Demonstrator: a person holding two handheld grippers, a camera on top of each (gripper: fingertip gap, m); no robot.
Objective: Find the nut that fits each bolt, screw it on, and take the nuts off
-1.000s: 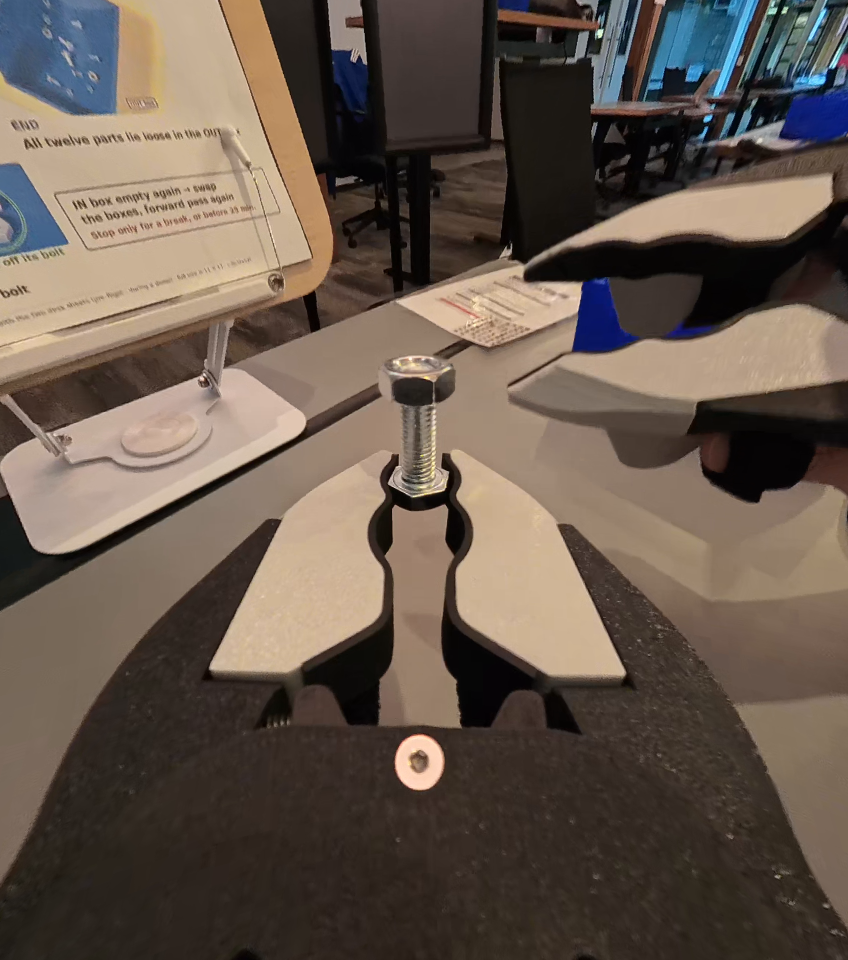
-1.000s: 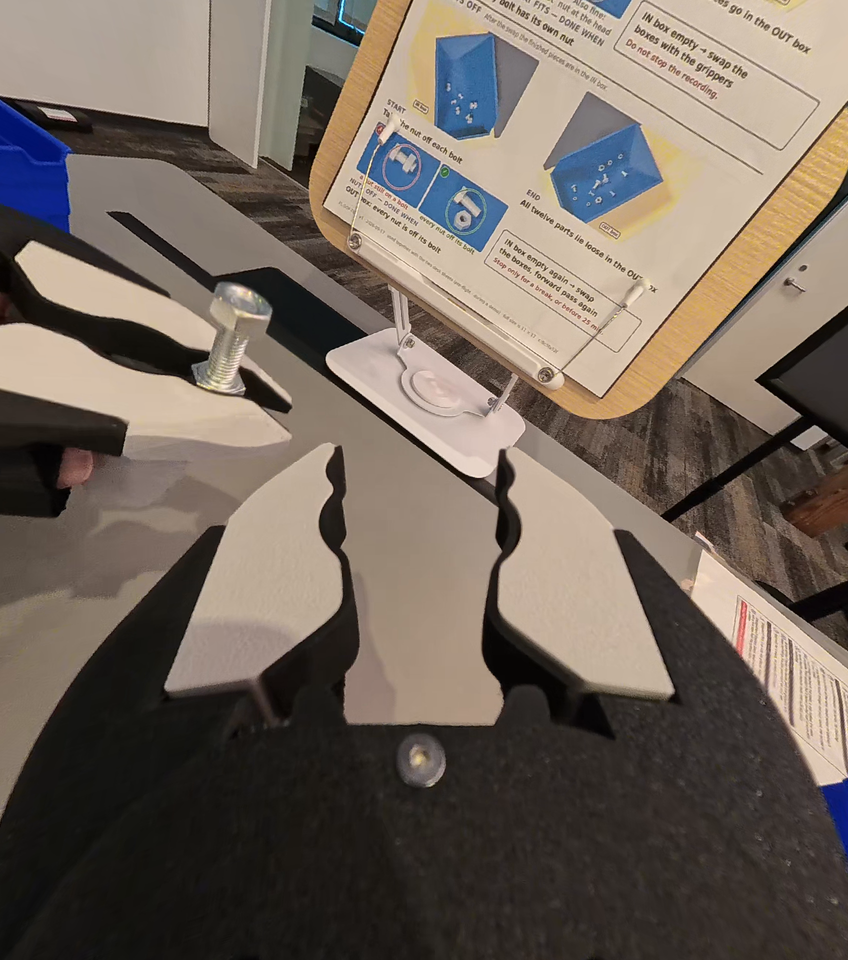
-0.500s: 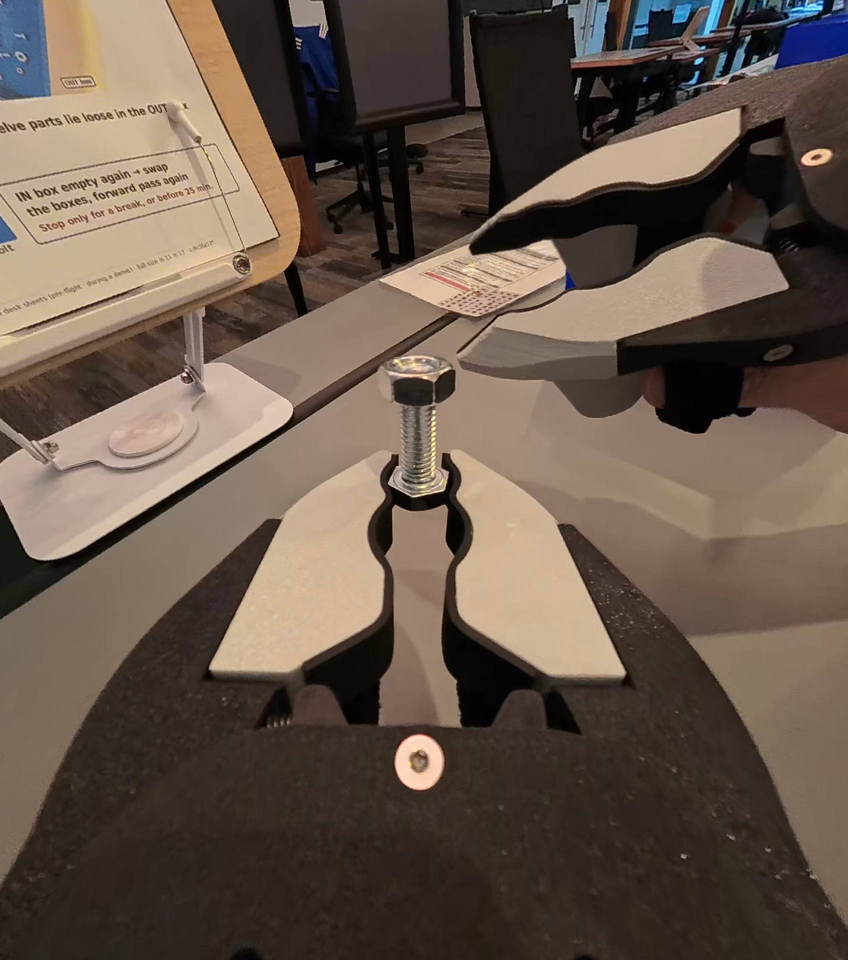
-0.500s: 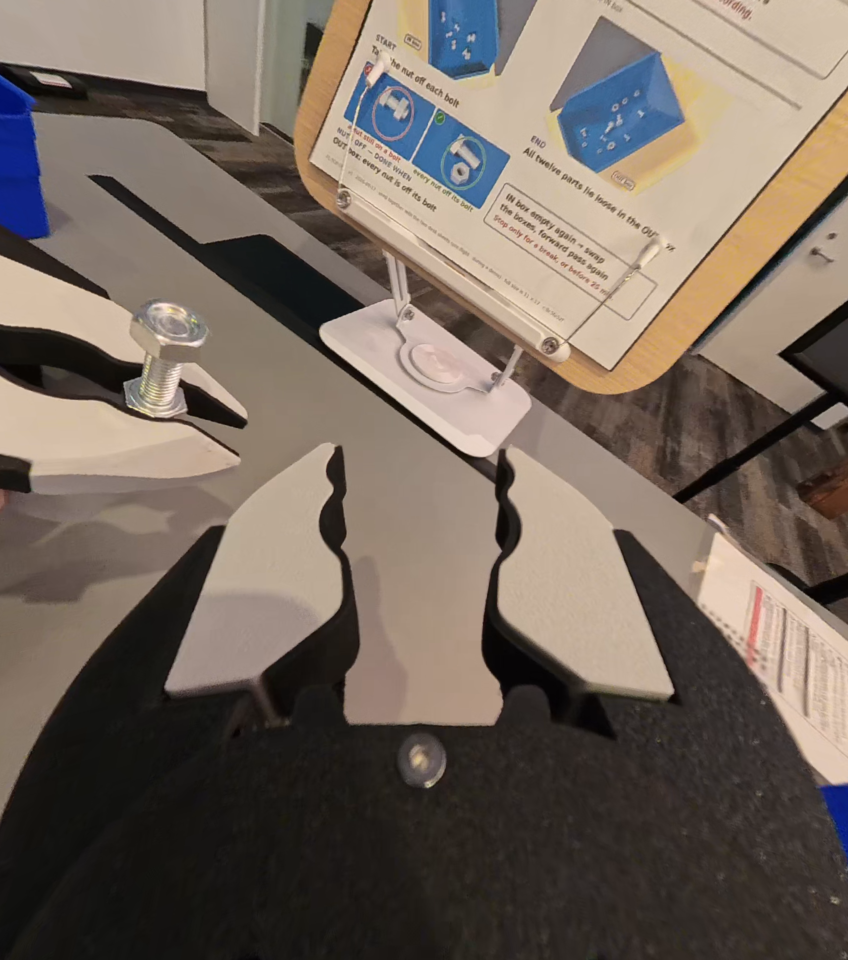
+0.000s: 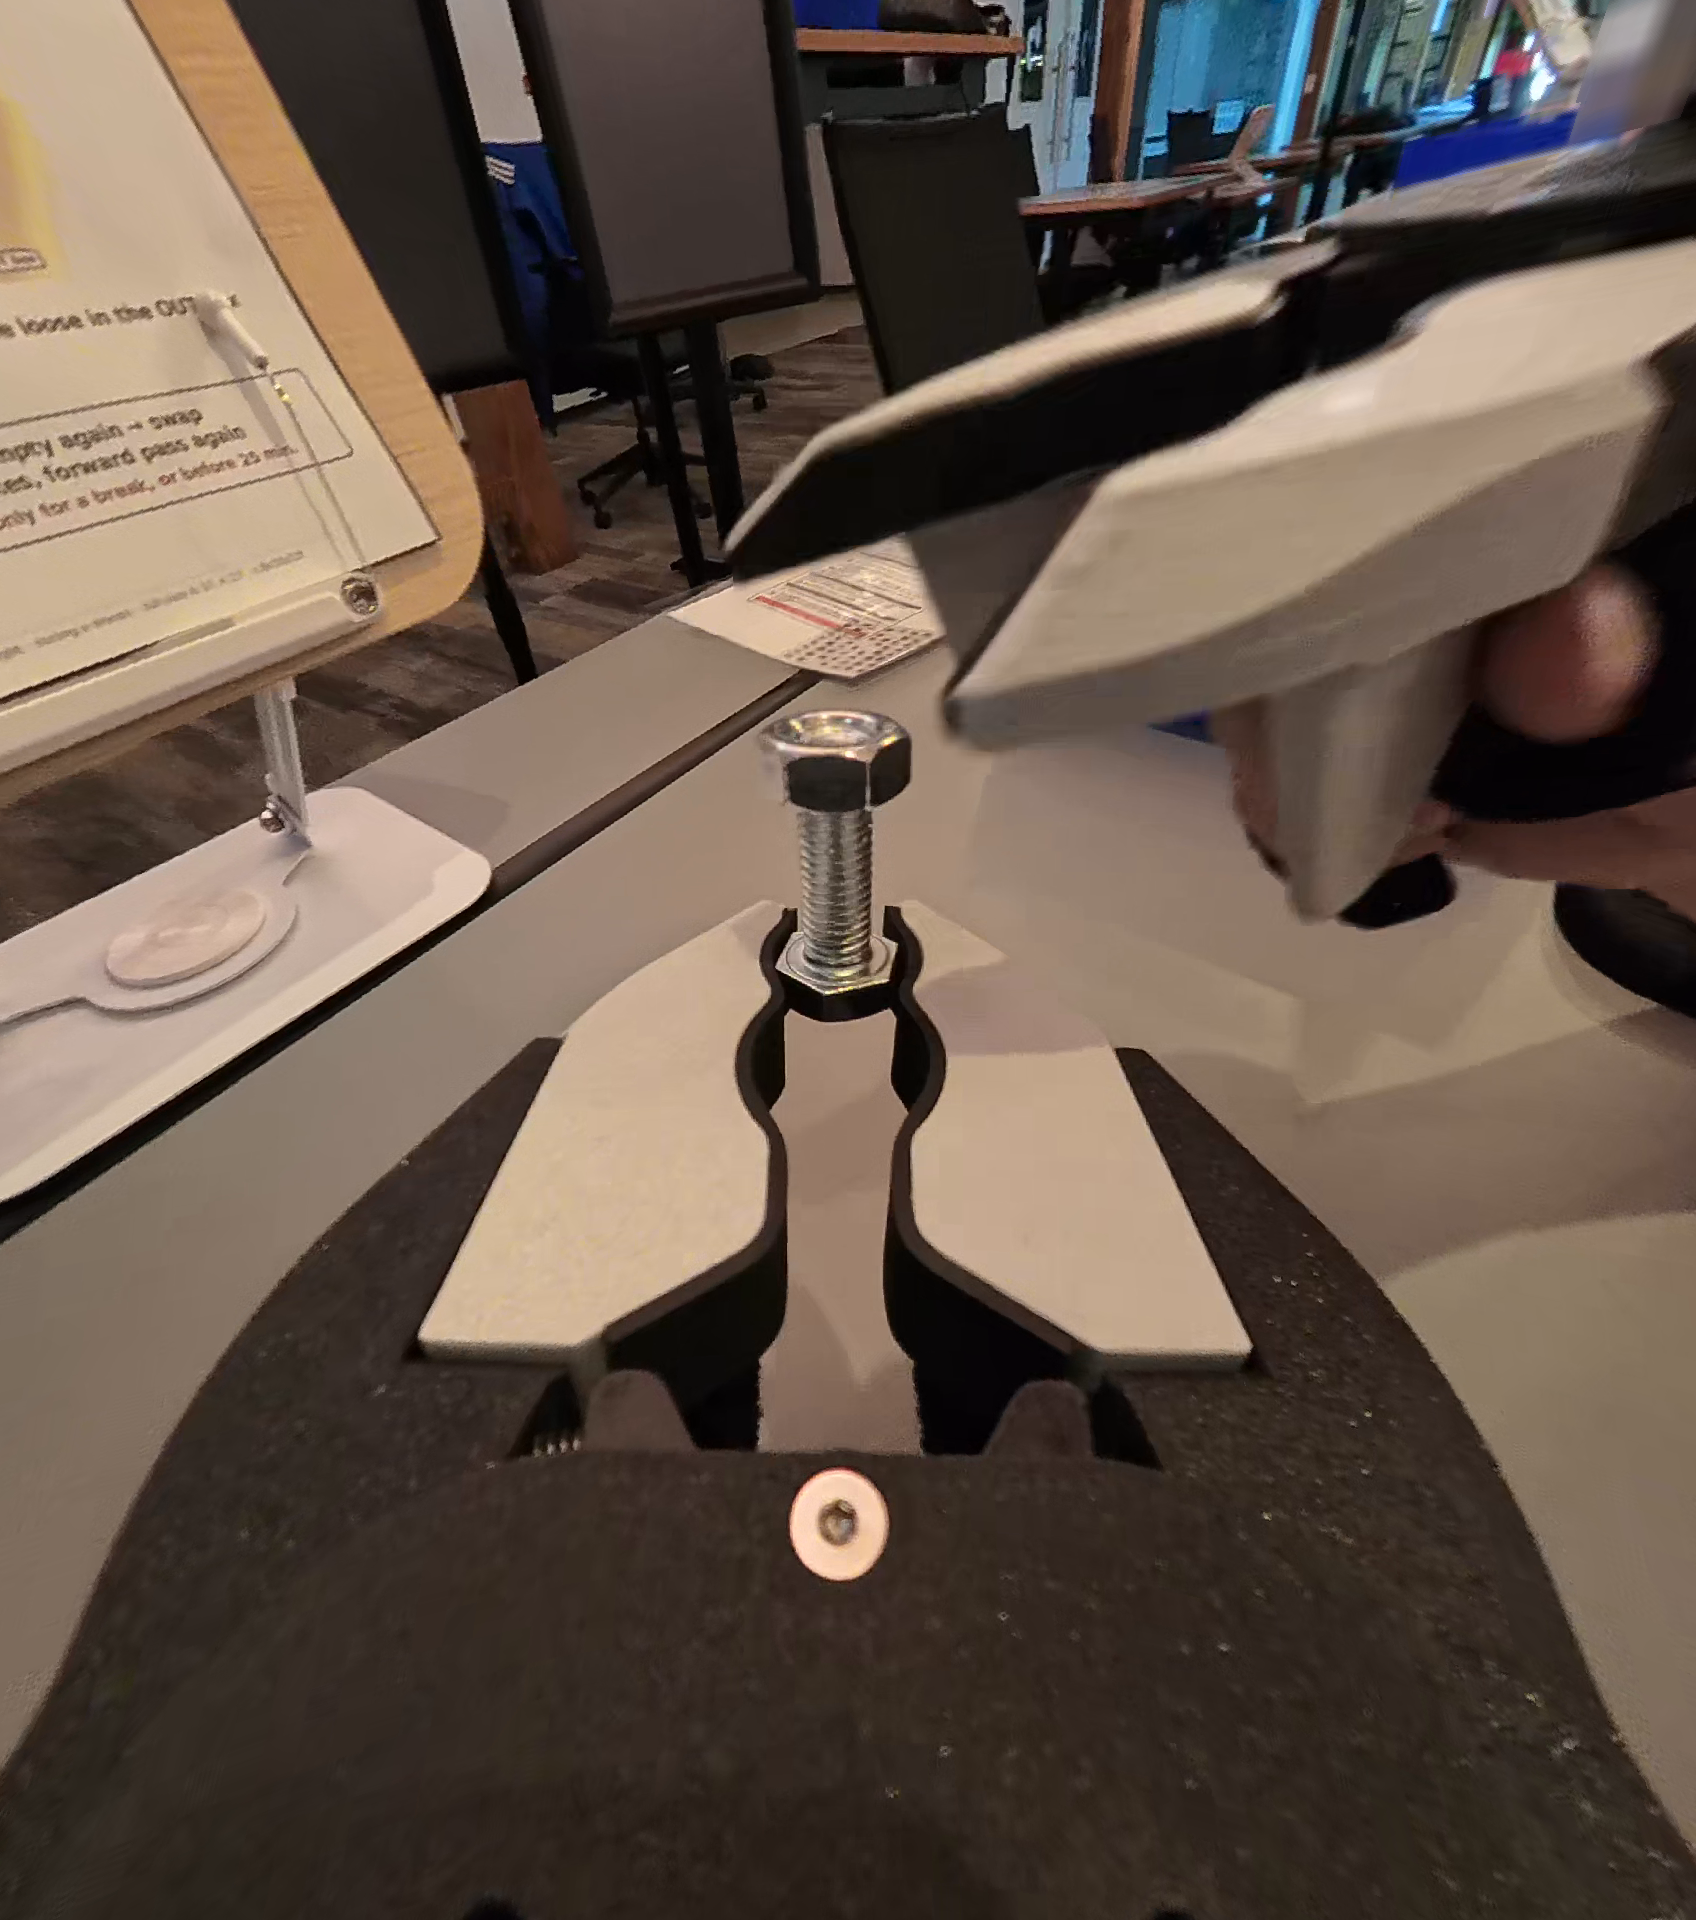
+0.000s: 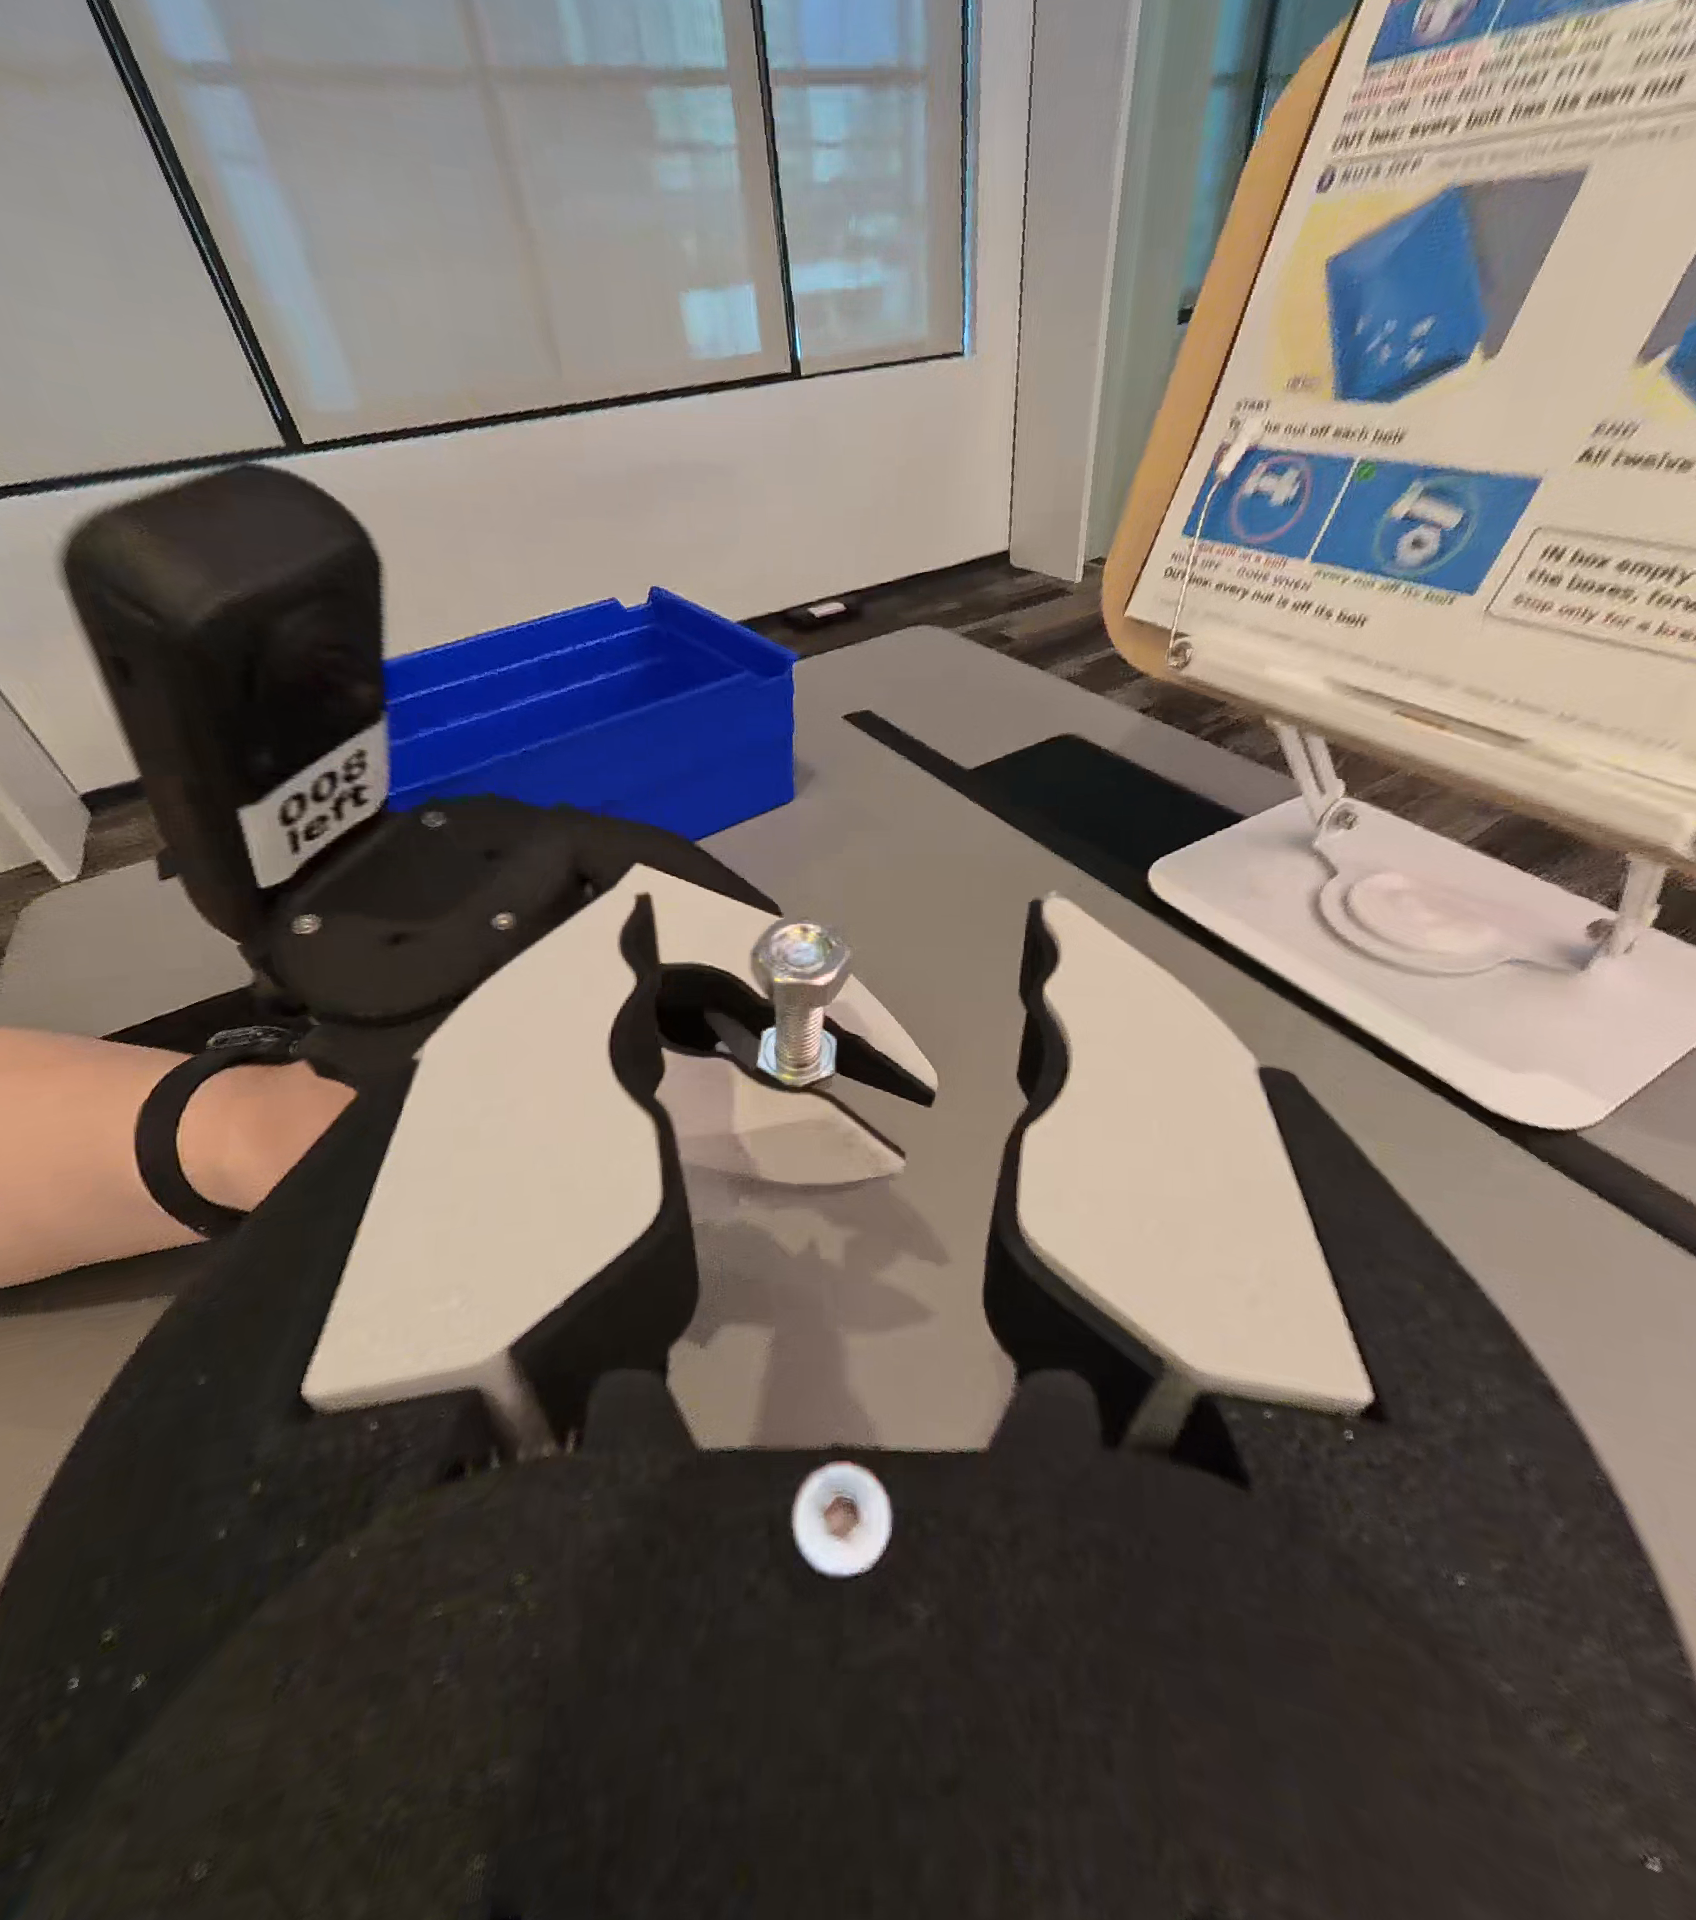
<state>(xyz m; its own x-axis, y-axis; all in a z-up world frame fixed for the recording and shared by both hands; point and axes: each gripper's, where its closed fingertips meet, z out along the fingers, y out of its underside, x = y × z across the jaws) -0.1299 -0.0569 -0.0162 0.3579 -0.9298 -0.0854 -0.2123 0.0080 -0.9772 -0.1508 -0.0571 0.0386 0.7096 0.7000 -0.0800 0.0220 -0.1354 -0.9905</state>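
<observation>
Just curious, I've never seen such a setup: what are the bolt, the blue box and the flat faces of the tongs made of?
Bolt: bright, shiny silver with mirror-like glints, so probably zinc-plated steel, like the nut on it.
Blue box: uniform, smooth, faintly glossy with moulded steps; looks like plastic.
Left tongs faces: matt light grey plates on grainy black bodies, likely plastic; hard to say for sure.

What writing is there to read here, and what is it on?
I don't copy writing out; these bear it.
Instruction sheet on the wooden stand: printed, partly blurred.
White label on the black housing: short print.
Paper sheet on the table: too small.
Bolt, nut: none visible.
</observation>
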